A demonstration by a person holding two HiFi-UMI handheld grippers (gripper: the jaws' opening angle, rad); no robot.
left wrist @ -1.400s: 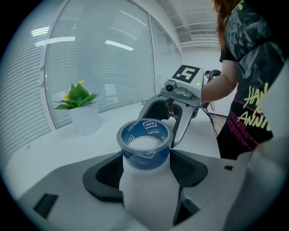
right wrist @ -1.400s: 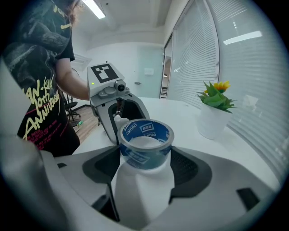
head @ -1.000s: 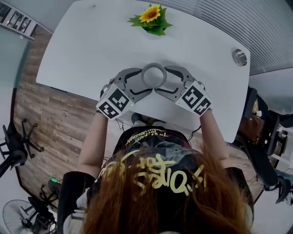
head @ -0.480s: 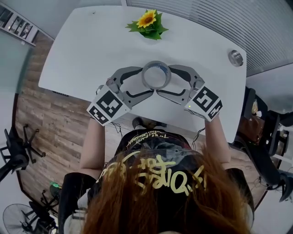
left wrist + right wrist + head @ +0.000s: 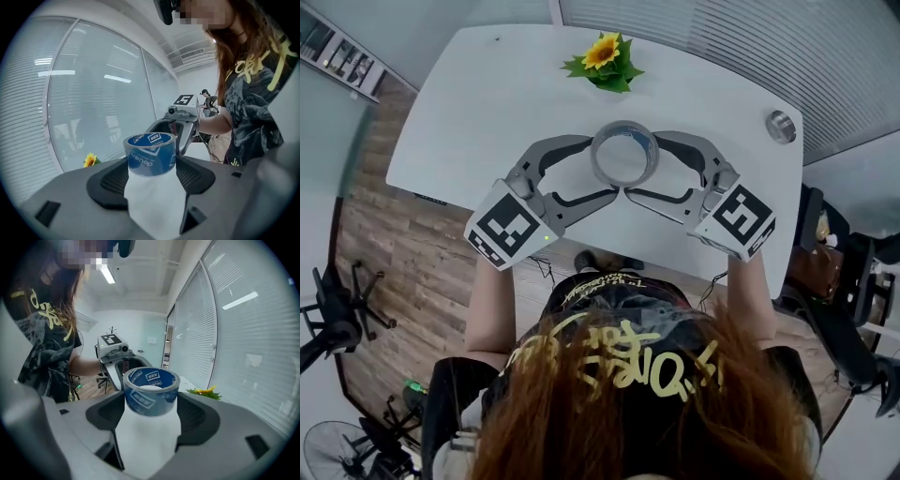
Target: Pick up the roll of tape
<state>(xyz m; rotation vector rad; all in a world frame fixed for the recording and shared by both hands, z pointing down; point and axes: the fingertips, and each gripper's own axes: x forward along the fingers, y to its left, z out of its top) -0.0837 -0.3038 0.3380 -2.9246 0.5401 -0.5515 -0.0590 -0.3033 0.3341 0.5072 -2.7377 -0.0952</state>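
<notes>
A roll of blue-printed tape (image 5: 624, 154) hangs above the white table (image 5: 478, 112), gripped from both sides. My left gripper (image 5: 602, 167) comes in from the left and my right gripper (image 5: 645, 167) from the right, and each has its two fingers around the roll. In the left gripper view the roll (image 5: 151, 153) sits between the black pads (image 5: 112, 180), with the right gripper (image 5: 182, 123) behind it. The right gripper view shows the roll (image 5: 151, 391) between that gripper's pads (image 5: 194, 416), with the left gripper (image 5: 114, 357) facing it. Both grippers point slightly downward.
A sunflower decoration (image 5: 607, 58) stands at the table's far edge. A round metal grommet (image 5: 781, 126) sits in the far right corner. Window blinds run along the far side. Office chairs (image 5: 337, 309) stand on the wooden floor at left, with more furniture at right.
Both grippers have risen together with the tape roll, lifting it off the table toward the head camera. The two marker cubes now appear larger and farther apart.
</notes>
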